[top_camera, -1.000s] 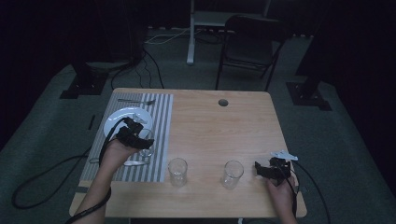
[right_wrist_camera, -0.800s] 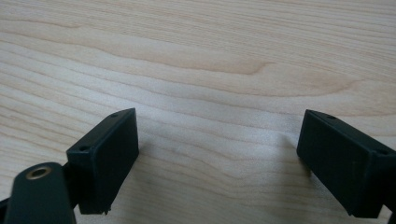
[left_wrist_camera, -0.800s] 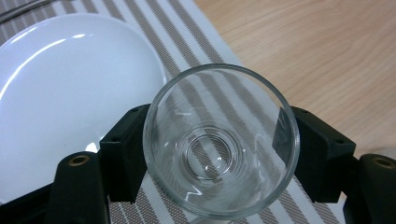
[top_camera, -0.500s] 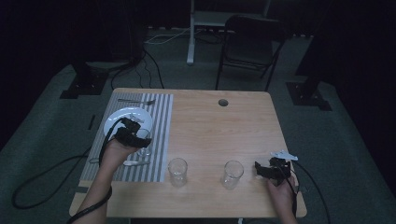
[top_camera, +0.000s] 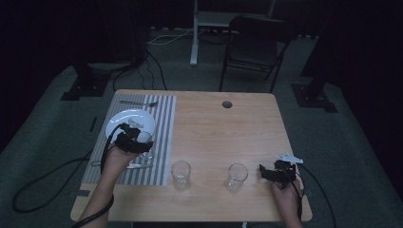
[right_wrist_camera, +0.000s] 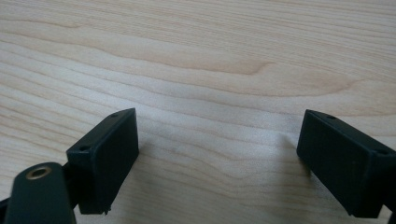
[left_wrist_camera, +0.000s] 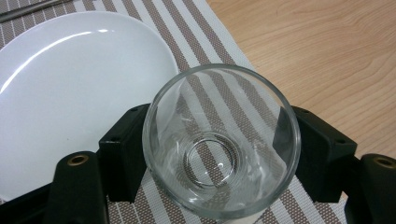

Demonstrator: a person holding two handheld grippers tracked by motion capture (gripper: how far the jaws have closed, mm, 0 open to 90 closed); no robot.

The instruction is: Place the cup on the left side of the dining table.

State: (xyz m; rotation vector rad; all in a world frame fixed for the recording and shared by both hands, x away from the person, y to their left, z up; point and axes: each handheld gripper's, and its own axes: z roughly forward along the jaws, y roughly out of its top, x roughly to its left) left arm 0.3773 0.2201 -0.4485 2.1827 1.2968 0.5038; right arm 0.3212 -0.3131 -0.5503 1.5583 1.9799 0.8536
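Our left gripper [left_wrist_camera: 219, 154] has its jaws closed against both sides of a clear glass [left_wrist_camera: 222, 140], upright, mouth toward the camera. Directly under the jaws lies the striped placemat [left_wrist_camera: 261, 65]; just to their left sits the white plate [left_wrist_camera: 70, 88], and bare table [left_wrist_camera: 317, 51] lies off to the right. We judge we are carrying or setting this glass down by the plate. Our right gripper [right_wrist_camera: 219, 158] stands wide open, holding nothing, over plain wood. In the high view, two more glasses [top_camera: 180, 174] [top_camera: 236, 176] stand between our hands. Next we should lower the glass squarely onto the mat, then release.
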